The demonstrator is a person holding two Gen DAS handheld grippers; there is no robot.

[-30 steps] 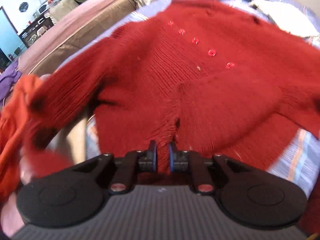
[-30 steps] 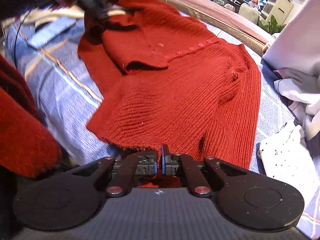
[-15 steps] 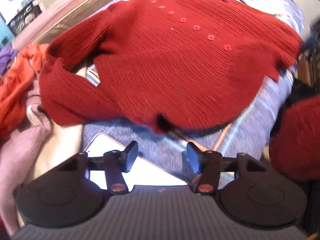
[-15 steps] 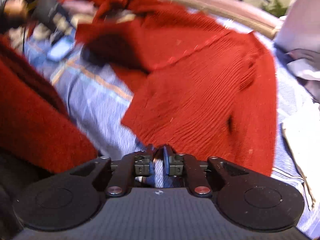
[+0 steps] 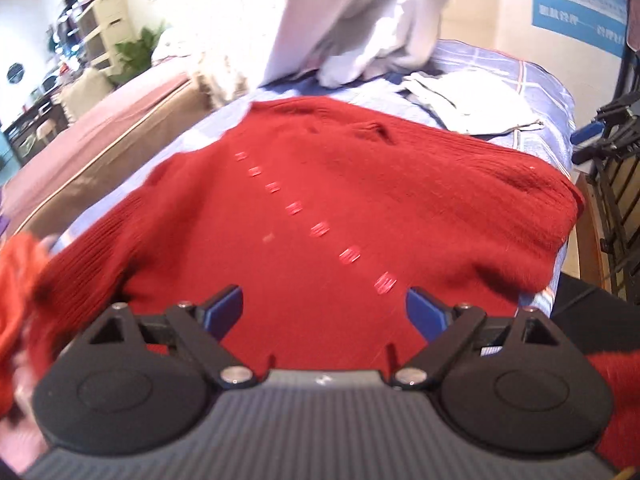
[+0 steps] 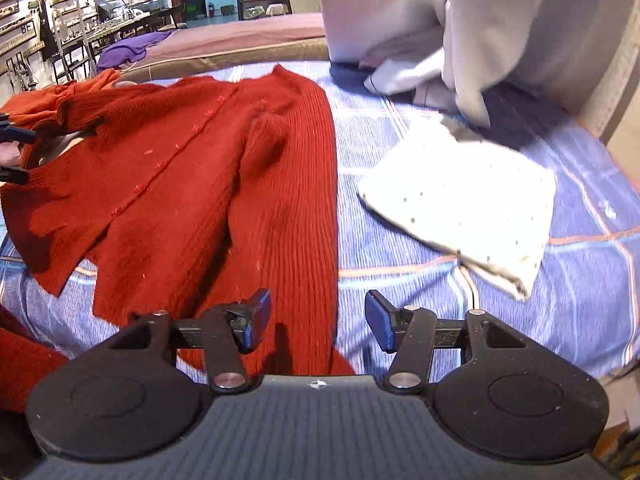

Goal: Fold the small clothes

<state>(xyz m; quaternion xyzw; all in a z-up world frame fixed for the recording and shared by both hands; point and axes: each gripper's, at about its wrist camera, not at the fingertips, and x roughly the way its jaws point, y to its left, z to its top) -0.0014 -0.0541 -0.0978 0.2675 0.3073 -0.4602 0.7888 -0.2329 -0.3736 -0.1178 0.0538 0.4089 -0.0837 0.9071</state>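
Red cardigan (image 5: 320, 208), spread flat on blue checked bedsheet (image 6: 420, 280), buttons running toward 11 o'clock. Left gripper (image 5: 324, 310) over hem, jaws spread wide, holding nothing. Right gripper (image 6: 316, 318) likewise spread, empty, above sleeve edge; folded white cloth (image 6: 472, 204) at 1 o'clock.

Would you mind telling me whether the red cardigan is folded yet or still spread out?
Spread out: the red cardigan lies flat on the striped bedsheet, button row showing, both grippers open.

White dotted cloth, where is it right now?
In the right wrist view, the white dotted cloth lies on the blue striped sheet, right of the red cardigan.
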